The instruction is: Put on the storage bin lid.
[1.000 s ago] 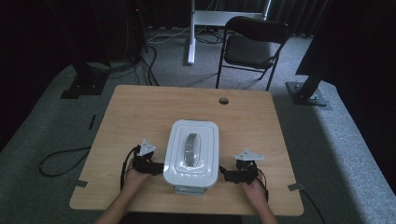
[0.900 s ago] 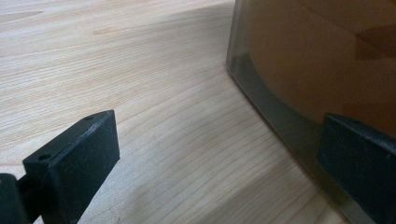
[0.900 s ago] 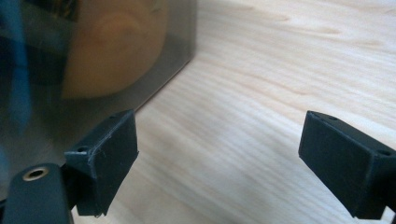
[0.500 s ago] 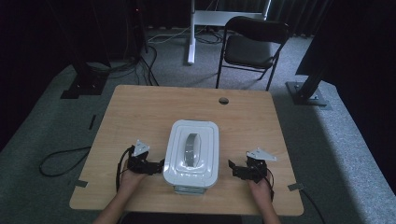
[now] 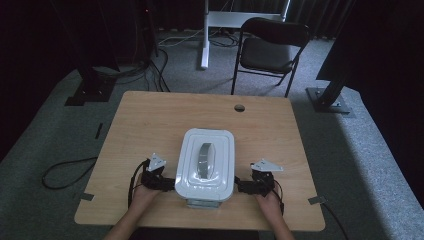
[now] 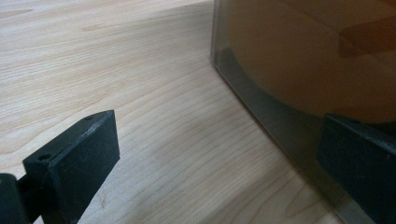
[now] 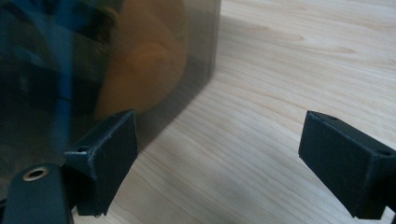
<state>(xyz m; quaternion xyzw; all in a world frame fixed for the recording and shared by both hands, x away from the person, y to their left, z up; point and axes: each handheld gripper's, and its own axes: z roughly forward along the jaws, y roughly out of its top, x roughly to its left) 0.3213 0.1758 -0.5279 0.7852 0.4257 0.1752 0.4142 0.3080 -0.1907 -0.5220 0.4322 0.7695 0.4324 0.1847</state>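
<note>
Black jaws first, closest to me: my left tool (image 5: 167,183) stands wide open with nothing between its jaws, one jaw over bare wood and the other right up against the smoky, see-through wall of the storage box (image 6: 299,70). Same story on the other hand — my right tool (image 5: 242,187) gapes wide and holds nothing, one jaw tucked by the tinted side of the box, where something orange (image 7: 144,70) glows through the plastic; I can't tell what it is. From above, both tools flank the box low down, one at each long side, touching or just beside it, my hands behind them at the near edge of the surface (image 5: 150,120). The box itself sits near the front middle of the wood, its white lid (image 5: 187,170) on top with a grey handle (image 5: 205,161) along the centre. My read: I'm lining up a two-handed grip on the box, nothing clamped yet. Next I'd want both tools finding something they can bite, probably the lid's rim or side latches, pressed evenly so the box doesn't skid or tilt. Farther off, a round cable hole (image 5: 239,107) marks the far edge, and beyond it stands a dark folding chair (image 5: 270,50).
</note>
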